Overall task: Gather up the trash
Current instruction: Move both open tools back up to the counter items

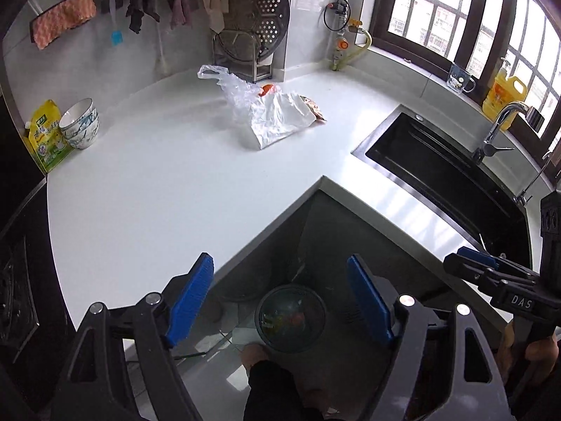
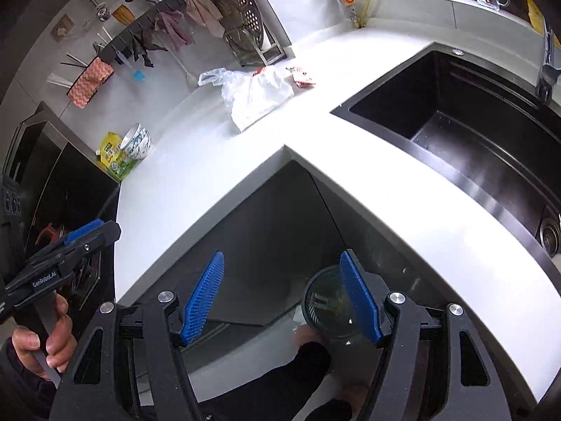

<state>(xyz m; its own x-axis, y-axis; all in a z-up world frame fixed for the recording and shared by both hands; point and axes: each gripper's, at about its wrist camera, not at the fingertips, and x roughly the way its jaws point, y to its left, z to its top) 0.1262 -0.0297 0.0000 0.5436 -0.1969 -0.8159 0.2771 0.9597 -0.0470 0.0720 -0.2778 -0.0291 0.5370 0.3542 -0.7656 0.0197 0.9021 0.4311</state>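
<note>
Crumpled white and clear plastic bags (image 1: 277, 119) lie at the back of the white counter (image 1: 157, 182). A red-and-white snack wrapper (image 1: 313, 107) and a small orange item (image 1: 268, 89) sit beside them. On the floor in the counter's inner corner stands a round dark trash bin (image 1: 291, 319) holding some scraps. My left gripper (image 1: 280, 277) hangs above the bin, open and empty. My right gripper (image 2: 282, 273) is open and empty too, over the same corner, with the bin (image 2: 326, 308) behind its right finger. The bags (image 2: 256, 98) and wrapper (image 2: 301, 77) lie far ahead of both.
A black sink (image 1: 385, 172) with a faucet (image 1: 501, 122) is set into the counter at right. Stacked bowls (image 1: 80, 126) and a yellow-green pouch (image 1: 45, 137) stand at left, by a stove (image 1: 17, 280). A rack with a steamer plate (image 1: 259, 24) stands at the back wall.
</note>
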